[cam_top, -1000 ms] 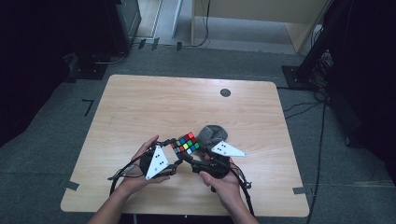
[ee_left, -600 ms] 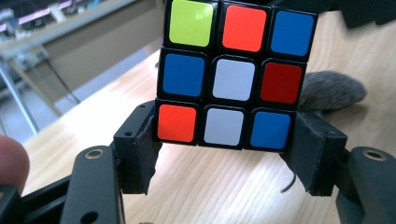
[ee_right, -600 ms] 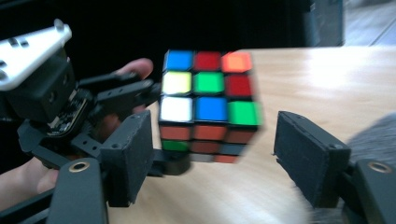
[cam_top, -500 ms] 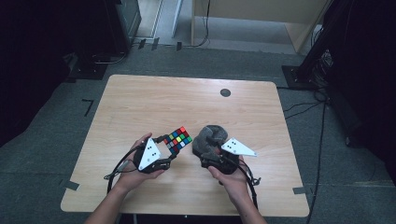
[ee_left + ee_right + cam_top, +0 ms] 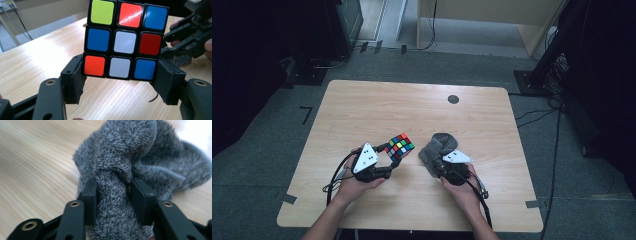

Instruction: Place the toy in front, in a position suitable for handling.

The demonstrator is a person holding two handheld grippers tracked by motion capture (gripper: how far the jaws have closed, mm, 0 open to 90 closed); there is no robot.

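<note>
— See that? The left gripper (image 5: 388,159) has the puzzle cube (image 5: 400,146) clamped by its bottom row and lifted off the counter (image 5: 377,110), tilted on a corner.

— And the right gripper (image 5: 441,161)?

— Its jaws have just been closing, and now they pinch a fold of the grey cloth (image 5: 436,150), which lies bunched on the counter just right of the cube.

— So wiping the cube comes next, I'd guess.

— Likely. It'd go best with a firm bite on the cloth, enough hanging free to rub a face, and the cube held steady.

— The hands?

— Both forearms come in low. Left hand (image 5: 354,182) angled up and inward, right hand (image 5: 462,187) pointing forward and down.
</note>
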